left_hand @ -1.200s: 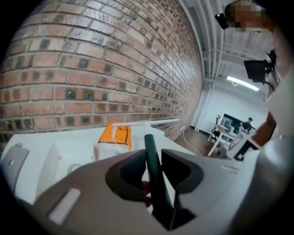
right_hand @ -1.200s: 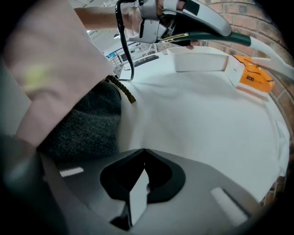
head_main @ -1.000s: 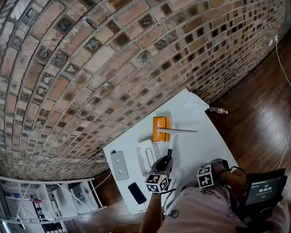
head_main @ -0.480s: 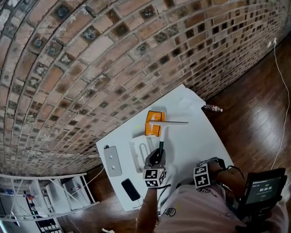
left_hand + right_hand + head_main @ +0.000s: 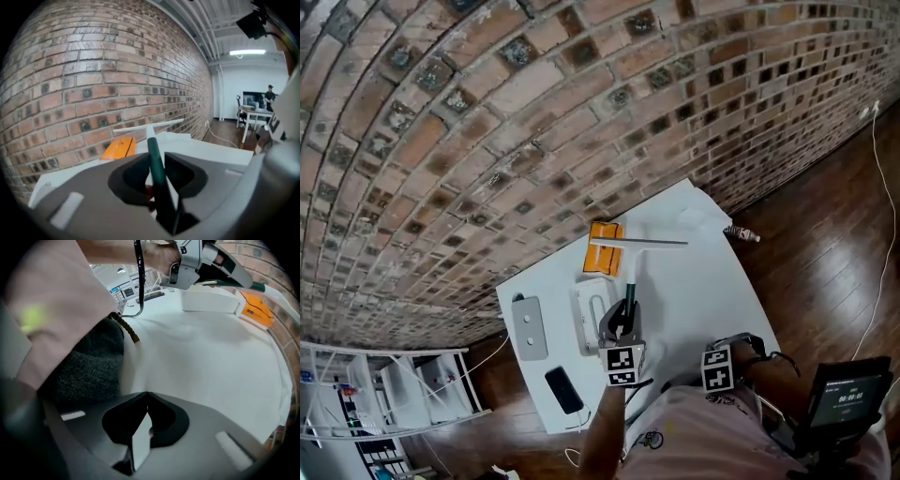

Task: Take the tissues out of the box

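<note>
While the white box (image 5: 592,314), apparently the tissue box, lies flat on the white table (image 5: 712,281) just beside and below the left gripper (image 5: 624,313), that gripper's fingers are clamped on the green handle of a T-shaped wiper tool (image 5: 632,281). The tool's pale bar reaches beyond the fingertips, near an orange packet (image 5: 602,249). The right gripper (image 5: 146,397) hangs well apart, close to the person's body, with its fingers pressed together on nothing. Whether a tissue pokes from the box's top slot cannot be made out. Tissues would likely be feather-light, soft and easily torn, so they are best pinched at any fold showing in the slot. The light box probably needs steadying.
</note>
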Tool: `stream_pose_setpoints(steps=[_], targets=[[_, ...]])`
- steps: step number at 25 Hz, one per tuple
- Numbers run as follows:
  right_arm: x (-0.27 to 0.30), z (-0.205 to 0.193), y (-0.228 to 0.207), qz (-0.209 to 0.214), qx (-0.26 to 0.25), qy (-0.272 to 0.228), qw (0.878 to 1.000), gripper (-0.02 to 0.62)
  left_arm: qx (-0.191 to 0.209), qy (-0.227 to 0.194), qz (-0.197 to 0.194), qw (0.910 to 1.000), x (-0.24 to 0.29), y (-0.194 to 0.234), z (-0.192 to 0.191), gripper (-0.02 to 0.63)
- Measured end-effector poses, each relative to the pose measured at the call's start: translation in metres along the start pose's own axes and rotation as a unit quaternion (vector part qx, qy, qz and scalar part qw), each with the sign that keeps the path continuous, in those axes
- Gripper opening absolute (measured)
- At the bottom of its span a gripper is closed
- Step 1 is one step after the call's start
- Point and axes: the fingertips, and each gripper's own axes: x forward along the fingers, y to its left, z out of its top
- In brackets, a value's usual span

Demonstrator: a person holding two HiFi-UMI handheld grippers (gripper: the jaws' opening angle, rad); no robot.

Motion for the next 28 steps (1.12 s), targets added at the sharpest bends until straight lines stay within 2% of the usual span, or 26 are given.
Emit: stream_pose_setpoints(steps=[3,7,11,13,17,20,22,25,28], targets=[[-0.001,-0.001,-0.002,0.005,0.000,0.001,1.000,0.003,0.034,-0.029,0.004,0.9990,-0.001,0.001,0.022,0.107],[-0.002,-0.001,-0.001,0.017,0.017,-0.018,1.000,0.003,0.014,-0.060,0.001,0.9981,-0.028,-0.001,0.045,0.107],[-0.019,-0.001,-0.030,-0.061,0.063,-0.081,0.993,0.003,-0.048,-0.099,0.001,0.9940,-0.083,0.003,0.079,0.109],[-0.042,0.013,-0.057,-0.104,0.097,-0.154,0.978,0.003,-0.088,-0.110,-0.001,0.9900,-0.111,0.009,0.090,0.109],[-0.109,0.065,-0.125,-0.181,0.128,-0.306,0.926,0.003,-0.160,-0.126,0.001,0.9791,-0.156,0.022,0.084,0.109],[-0.148,0.091,-0.168,-0.215,0.148,-0.359,0.896,0.003,-0.188,-0.102,-0.023,0.9766,-0.164,0.012,0.069,0.110],[-0.162,0.084,-0.189,-0.238,0.167,-0.357,0.888,0.003,-0.186,-0.068,-0.065,0.9781,-0.153,-0.012,0.050,0.110],[-0.161,0.027,-0.213,-0.292,0.226,-0.306,0.878,0.003,-0.160,-0.004,-0.127,0.9790,-0.117,-0.052,0.013,0.110],[-0.165,-0.043,-0.222,-0.340,0.282,-0.240,0.864,0.003,-0.128,0.069,-0.149,0.9782,-0.072,-0.072,-0.030,0.110]])
